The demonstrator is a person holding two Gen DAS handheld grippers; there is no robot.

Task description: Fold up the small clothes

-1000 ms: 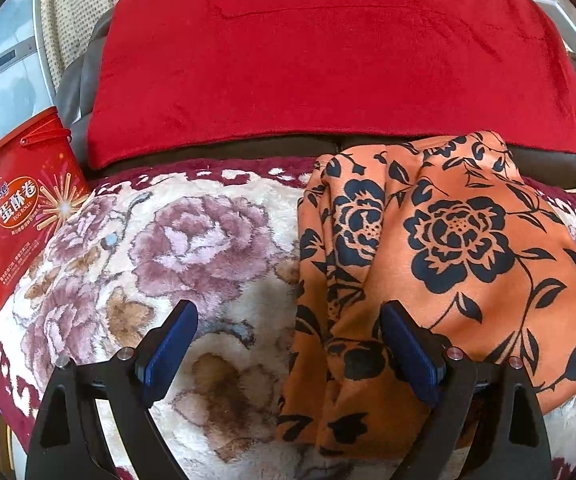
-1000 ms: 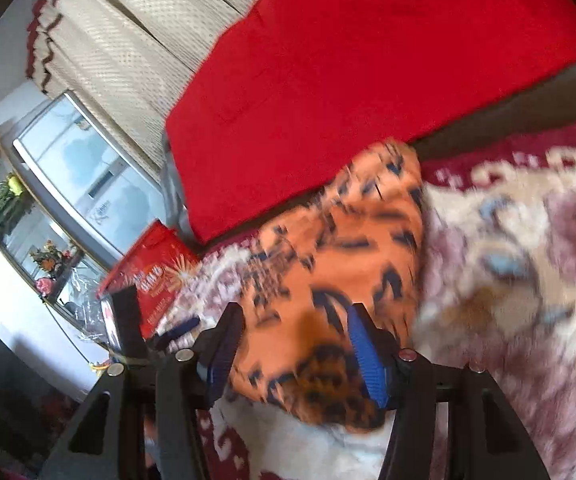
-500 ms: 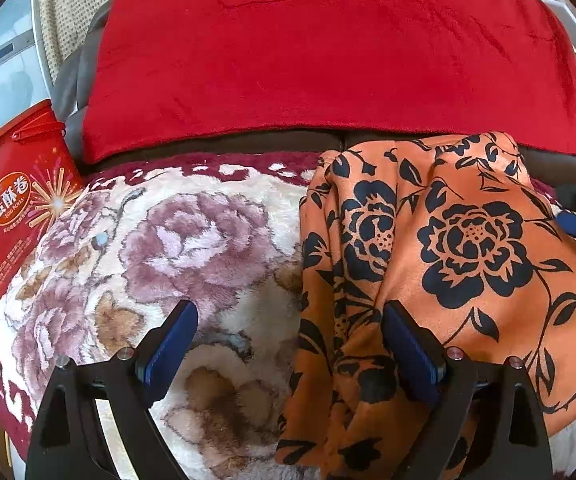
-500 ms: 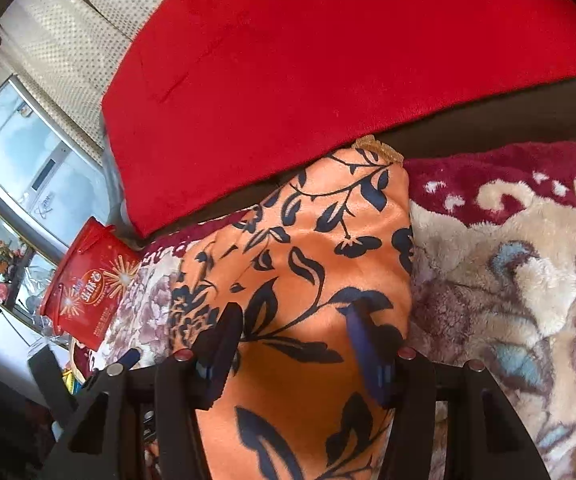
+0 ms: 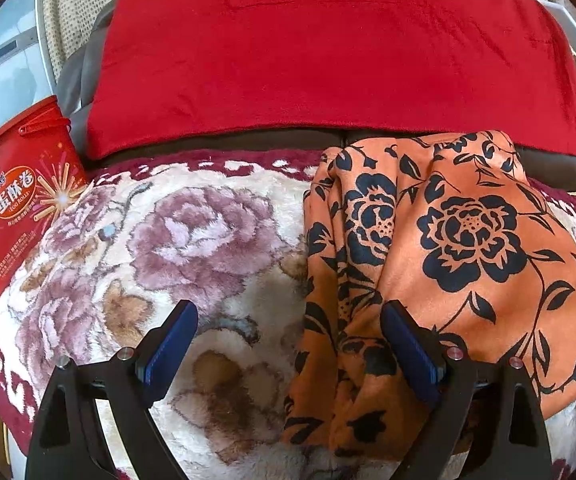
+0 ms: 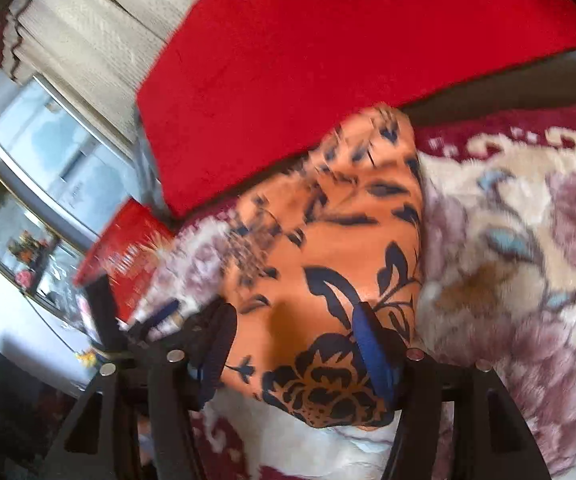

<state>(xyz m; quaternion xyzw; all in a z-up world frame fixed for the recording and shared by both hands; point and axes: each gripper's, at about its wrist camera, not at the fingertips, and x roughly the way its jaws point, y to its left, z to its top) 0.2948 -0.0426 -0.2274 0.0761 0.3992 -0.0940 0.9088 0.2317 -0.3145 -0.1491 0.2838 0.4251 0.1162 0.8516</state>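
An orange garment with black flowers (image 5: 448, 248) lies folded into a bundle on a flowered plush blanket (image 5: 191, 248). In the left wrist view it fills the right half. My left gripper (image 5: 290, 344) is open over its left edge; its right finger (image 5: 408, 352) rests over the cloth and its left finger (image 5: 169, 348) over bare blanket. In the right wrist view, which is blurred, the garment (image 6: 328, 248) lies straight ahead. My right gripper (image 6: 294, 356) is open with its fingers astride the garment's near end, low over it.
A red cloth (image 5: 328, 48) covers the dark sofa back (image 5: 247, 142) behind the blanket. A red snack box (image 5: 15, 208) stands at the blanket's left edge, also in the right wrist view (image 6: 127, 256). Beige curtains and a window are beyond.
My right gripper swung over the garment and now sits at its near end again, still open. My left gripper has barely moved. The garment has not visibly shifted.
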